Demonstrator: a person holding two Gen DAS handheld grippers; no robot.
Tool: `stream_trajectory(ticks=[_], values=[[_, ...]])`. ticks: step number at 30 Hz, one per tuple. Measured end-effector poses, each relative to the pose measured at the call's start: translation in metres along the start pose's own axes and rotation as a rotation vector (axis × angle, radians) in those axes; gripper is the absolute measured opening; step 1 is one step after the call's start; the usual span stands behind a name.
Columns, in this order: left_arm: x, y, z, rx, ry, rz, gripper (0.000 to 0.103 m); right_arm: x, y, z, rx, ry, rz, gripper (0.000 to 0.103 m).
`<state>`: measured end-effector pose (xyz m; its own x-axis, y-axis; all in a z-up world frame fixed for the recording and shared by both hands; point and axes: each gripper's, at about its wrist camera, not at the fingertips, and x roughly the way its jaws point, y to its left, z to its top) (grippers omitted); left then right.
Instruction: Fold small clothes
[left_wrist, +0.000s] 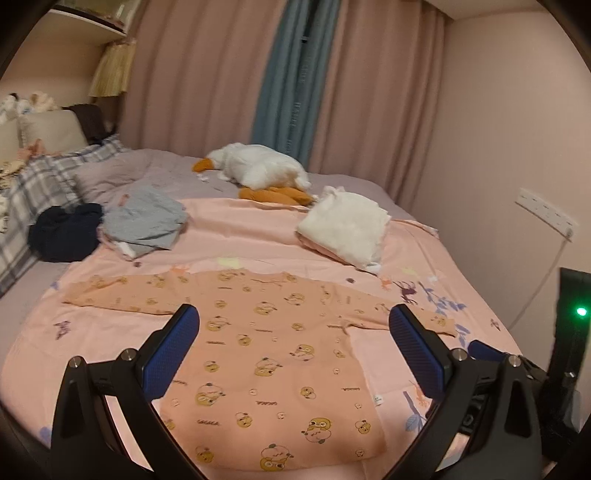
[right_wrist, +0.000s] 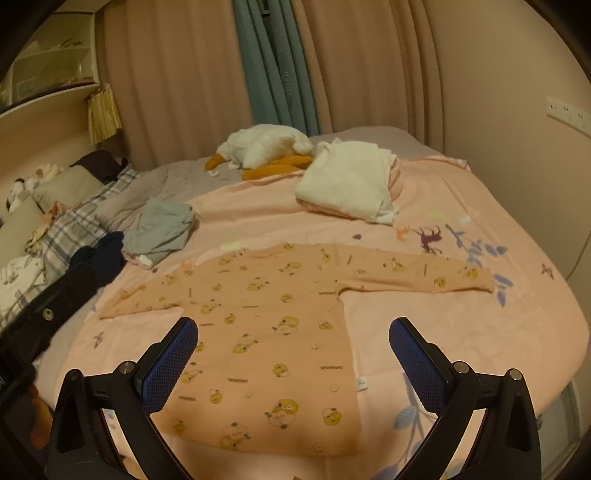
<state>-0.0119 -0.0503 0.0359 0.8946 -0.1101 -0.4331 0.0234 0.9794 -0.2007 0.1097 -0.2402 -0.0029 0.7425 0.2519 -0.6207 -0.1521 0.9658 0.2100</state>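
Right now a small orange long-sleeved shirt (left_wrist: 273, 354) printed with yellow cartoon chicks lies flat on a pink blanket (left_wrist: 236, 236) spread over the bed, both sleeves stretched out to the sides and its hem toward the cameras. Both tongs hover above it with their blue-padded jaws spread wide and nothing between them: the left tongs (left_wrist: 293, 343) over the body of the shirt, the right tongs (right_wrist: 293, 350) over the shirt's lower right part and the blanket beside it. Farther back on the blanket sits a folded white garment (left_wrist: 343, 229) on the right and a rumpled grey garment (left_wrist: 147, 225) on the left, with a dark navy bundle (left_wrist: 64, 232) just beside the grey one. Behind them a white plush goose (left_wrist: 258, 166) with orange beak and feet lies near the pink curtains (left_wrist: 207, 74). A plaid pillow (left_wrist: 40, 184) rests at the left edge of the bed.
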Motion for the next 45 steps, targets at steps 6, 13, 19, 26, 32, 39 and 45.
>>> stream_trajectory(ticks=[6,13,19,26,32,39,45], values=[[0.031,0.027,-0.021,-0.011,0.02,-0.048,0.103,0.035,-0.009,-0.018,-0.002,0.013,-0.073,0.103],[0.1,0.06,-0.046,0.008,0.04,-0.061,0.103,0.078,-0.035,-0.008,0.04,0.03,-0.185,0.103],[0.195,0.128,-0.037,-0.146,0.212,-0.069,0.103,0.109,-0.076,0.002,0.074,0.087,-0.266,0.103],[0.277,0.181,-0.059,-0.283,0.44,-0.118,0.103,0.135,-0.147,0.016,0.167,0.103,-0.474,0.103],[0.301,0.191,-0.068,-0.4,0.505,-0.249,0.102,0.171,-0.229,0.001,0.407,0.171,-0.463,0.103],[0.31,0.239,-0.059,-0.68,0.557,-0.334,0.102,0.192,-0.281,-0.016,0.578,0.227,-0.356,0.103],[0.295,0.262,-0.057,-0.651,0.548,-0.244,0.102,0.19,-0.317,-0.034,0.803,0.195,-0.208,0.103]])
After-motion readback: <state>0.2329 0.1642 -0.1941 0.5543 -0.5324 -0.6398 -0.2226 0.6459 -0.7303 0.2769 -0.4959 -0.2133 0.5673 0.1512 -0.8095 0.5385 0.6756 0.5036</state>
